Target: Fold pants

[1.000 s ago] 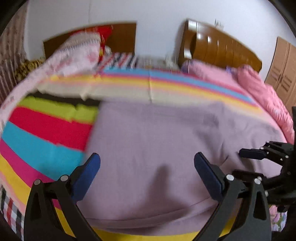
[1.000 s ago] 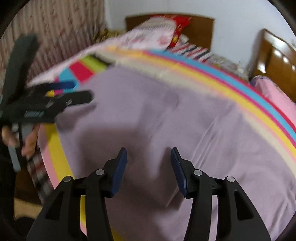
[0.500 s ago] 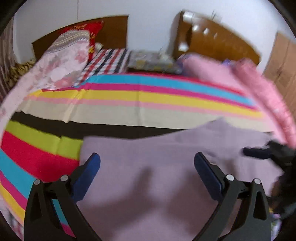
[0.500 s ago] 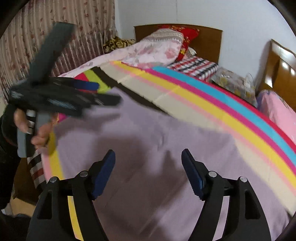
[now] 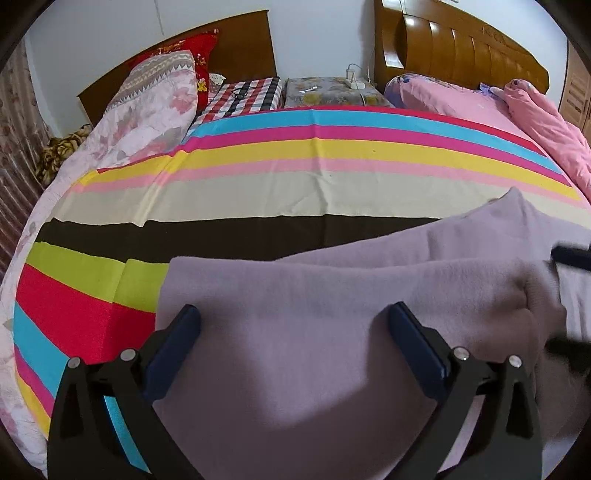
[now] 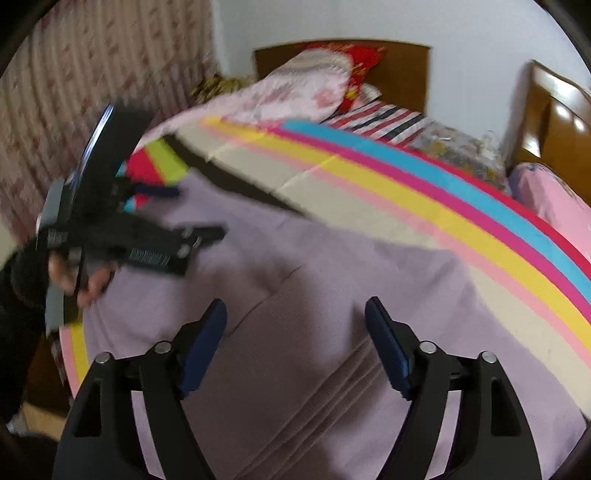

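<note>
Striped bedspread (image 5: 258, 199) under lilac pants (image 5: 303, 332)

Walls: plain white wall (image 5: 314, 33) stood behind the beds.
Curtain: a pink floral striped curtain (image 6: 92, 85) hung at the left side.
Beds: two stood side by side; a dark brown headboard (image 5: 240, 40) on the left, a glossy panelled wooden headboard (image 5: 461, 48) on the right.
Bedding: a bright striped sheet (image 5: 295, 166) covered the near bed; a floral quilt (image 5: 147, 107) and a red pillow (image 5: 201, 55) lay at its head; pink bedding (image 5: 517, 110) was on the right bed.
Wardrobe: a light wooden door (image 5: 576, 88) showed at the far right.
Light: soft and even.
</note>
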Demonstrator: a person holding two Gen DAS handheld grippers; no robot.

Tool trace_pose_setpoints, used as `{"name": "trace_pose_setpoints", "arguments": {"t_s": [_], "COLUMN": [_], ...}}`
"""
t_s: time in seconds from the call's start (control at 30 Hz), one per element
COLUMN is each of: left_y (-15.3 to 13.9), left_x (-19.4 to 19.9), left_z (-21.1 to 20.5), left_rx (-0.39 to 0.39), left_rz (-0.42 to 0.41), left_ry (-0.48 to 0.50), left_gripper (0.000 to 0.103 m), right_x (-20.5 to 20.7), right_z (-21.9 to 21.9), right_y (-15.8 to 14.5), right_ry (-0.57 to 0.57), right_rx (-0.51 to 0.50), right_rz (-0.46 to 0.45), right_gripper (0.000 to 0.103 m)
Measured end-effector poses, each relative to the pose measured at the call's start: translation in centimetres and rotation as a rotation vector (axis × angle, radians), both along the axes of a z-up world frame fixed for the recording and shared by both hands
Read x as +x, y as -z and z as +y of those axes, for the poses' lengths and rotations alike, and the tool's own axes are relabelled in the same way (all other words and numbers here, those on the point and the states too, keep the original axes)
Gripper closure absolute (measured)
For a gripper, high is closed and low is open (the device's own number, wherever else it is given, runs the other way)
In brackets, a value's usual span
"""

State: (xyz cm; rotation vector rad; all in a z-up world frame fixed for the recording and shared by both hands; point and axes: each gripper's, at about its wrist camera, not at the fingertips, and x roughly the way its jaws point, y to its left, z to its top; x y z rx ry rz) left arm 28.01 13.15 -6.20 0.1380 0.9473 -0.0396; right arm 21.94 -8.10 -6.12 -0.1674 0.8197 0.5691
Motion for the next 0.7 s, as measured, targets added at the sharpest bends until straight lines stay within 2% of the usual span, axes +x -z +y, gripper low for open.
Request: {"name": "trace_pose_setpoints", "arguments": {"t_s": [0.07,0.1,0.17,0.23,0.33,0.43,0.6,0.7], "left_y": [-0.1,-0.1,-0.2,-0.2,-0.2,-0.3,-0.2,-0.2], "left_x": [-0.4,-0.4,-0.4,-0.4,-0.4,-0.4,-0.4,-0.3], "left_z": [0.0,-0.1,0.1,0.2,0.1,0.2,0.2,0.3], "left_rx": [0.001,0.003,0.002,-0.001,-0.004,-0.004,-0.003,-0.003], "left_rz": [-0.003,-0.005,-0.006,-0.006,-0.006,-0.006,-0.006,-0.005], "left_ry": [-0.002,-0.003,-0.003,-0.004,-0.005,-0.005,-0.006,-0.006], "left_gripper": [0.001,0.001,0.001,0.001,0.001,0.001,0.001,0.001], "right_x": [1.7,2.1,2.5,2.6,3.0,4.2,3.3,2.3], "right_z": [-0.3,-0.8,-1.7,-3.0,-6.2,-9.8,-10.7,-11.6], "right_y": [1.6,2.1,2.2,1.5,1.0,2.3,1.9,1.2], "right_ry": [0.040,0.044,0.057,0.103,0.241,0.376,0.301,0.359], "right_rx": [-0.050,-0.022,0.020,0.039,0.056,0.023,0.022,0.079], "right_rz": [0.094,0.135,0.171,0.159,0.137,0.193,0.187,0.177], "right_gripper": [0.024,0.018,0.017,0.016,0.015,0.015,0.015,0.015]}}
